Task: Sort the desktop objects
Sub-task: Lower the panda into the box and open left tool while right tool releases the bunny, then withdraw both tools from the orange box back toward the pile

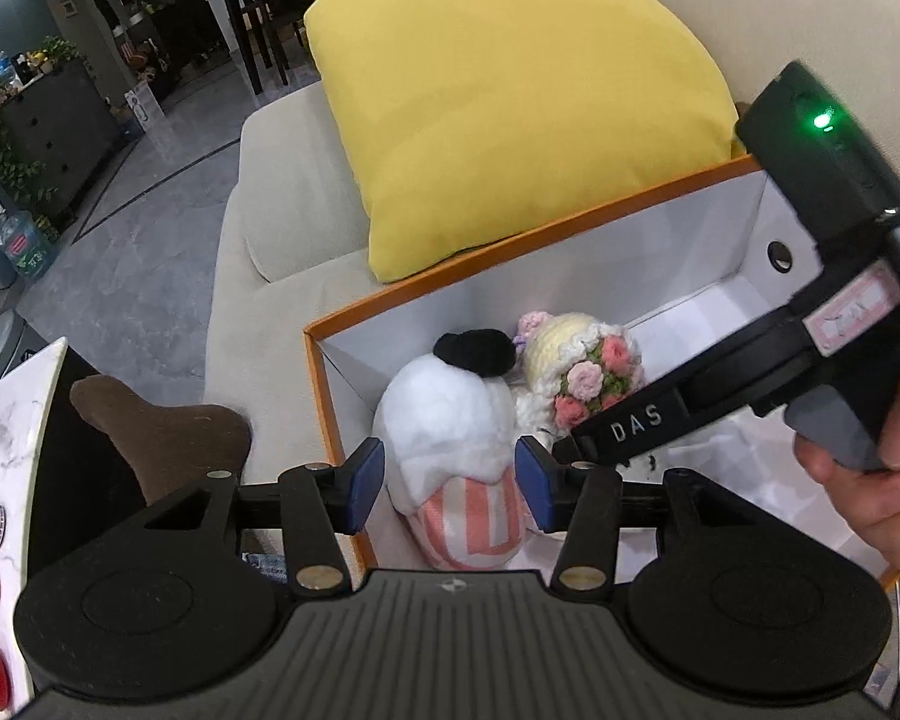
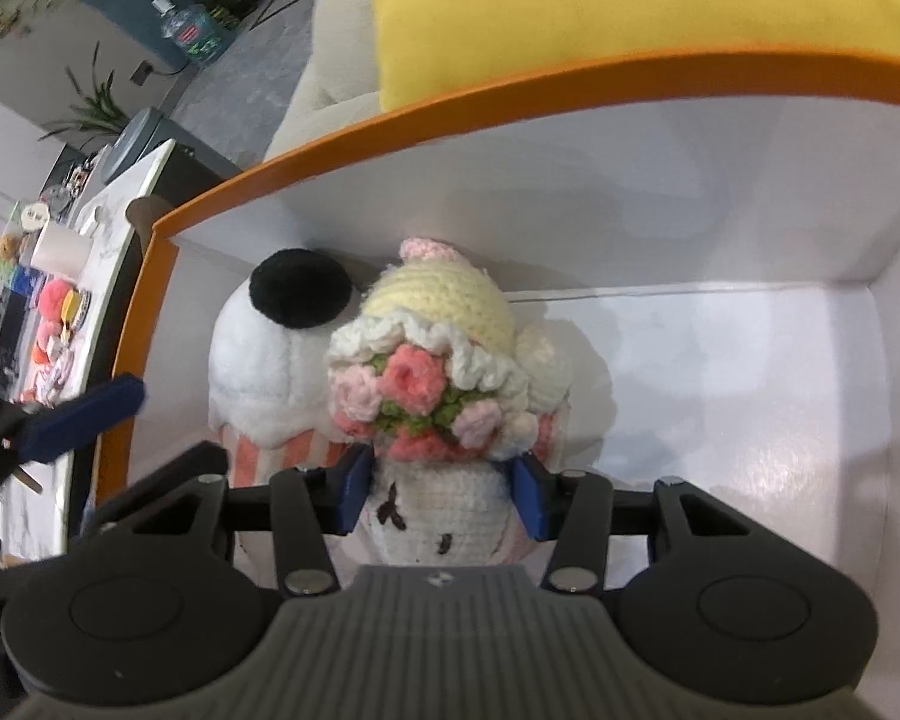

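An orange-rimmed white box (image 1: 510,240) (image 2: 510,78) sits on a beige sofa. Inside it, a plush cupcake (image 1: 450,420) (image 2: 258,360) with white top, black pompom and pink-striped base stands beside a crocheted doll (image 1: 576,372) (image 2: 438,360) with a cream hat and pink flower bouquet. My left gripper (image 1: 450,486) straddles the plush cupcake, blue pads at its sides; I cannot tell if they press it. My right gripper (image 2: 441,495) is closed on the crocheted doll's white body inside the box. The right gripper's body also shows in the left wrist view (image 1: 750,360).
A yellow cushion (image 1: 510,108) (image 2: 630,0) leans behind the box. A marble table edge (image 1: 12,420) (image 2: 90,300) with small pink and red items lies to the left. A brown object (image 1: 162,432) rests between table and box. Dark furniture and a water bottle (image 1: 21,240) stand on the floor.
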Tool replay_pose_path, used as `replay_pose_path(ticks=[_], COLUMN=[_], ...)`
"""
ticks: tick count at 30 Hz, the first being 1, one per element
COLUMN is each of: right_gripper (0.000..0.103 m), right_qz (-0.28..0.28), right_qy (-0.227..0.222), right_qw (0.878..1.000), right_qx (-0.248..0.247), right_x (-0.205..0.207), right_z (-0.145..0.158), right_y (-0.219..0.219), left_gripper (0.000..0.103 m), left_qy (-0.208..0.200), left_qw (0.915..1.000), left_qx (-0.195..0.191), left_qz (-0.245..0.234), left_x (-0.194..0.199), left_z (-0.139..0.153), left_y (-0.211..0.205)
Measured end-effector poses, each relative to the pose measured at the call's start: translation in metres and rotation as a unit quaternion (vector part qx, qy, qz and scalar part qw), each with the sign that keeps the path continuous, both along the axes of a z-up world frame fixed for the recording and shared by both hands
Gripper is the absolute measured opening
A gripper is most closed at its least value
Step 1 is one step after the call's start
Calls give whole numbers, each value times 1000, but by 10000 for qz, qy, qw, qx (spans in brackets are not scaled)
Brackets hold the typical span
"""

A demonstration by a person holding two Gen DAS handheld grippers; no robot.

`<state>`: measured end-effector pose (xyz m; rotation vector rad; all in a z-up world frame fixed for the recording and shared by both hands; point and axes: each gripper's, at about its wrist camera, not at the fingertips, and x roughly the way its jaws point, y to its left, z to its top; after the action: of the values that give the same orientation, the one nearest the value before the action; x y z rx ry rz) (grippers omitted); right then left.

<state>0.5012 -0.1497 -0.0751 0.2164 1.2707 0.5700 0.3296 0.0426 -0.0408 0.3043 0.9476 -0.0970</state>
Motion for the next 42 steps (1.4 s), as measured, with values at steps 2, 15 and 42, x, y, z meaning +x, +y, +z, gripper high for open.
replay_pose_path(ticks=[2,15,42], right_gripper=[52,72,71], right_qz=[-11,163,-369], right_qy=[57,-459,-2872], right_qw=[10000,9954,9555], right_qx=[15,-827,-558], right_x=[3,-8,-257], right_z=[-2,28,95], right_y=[-1,-1,-156], left_gripper=[56,56,56], left_qy=[-8,-244,-834], left_qw=[10000,9985,9834], left_qx=[4,-369,-1582], left_qz=[21,310,-295], left_x=[0,-25,-202], left_z=[0,17,55], left_y=[0,7,-65])
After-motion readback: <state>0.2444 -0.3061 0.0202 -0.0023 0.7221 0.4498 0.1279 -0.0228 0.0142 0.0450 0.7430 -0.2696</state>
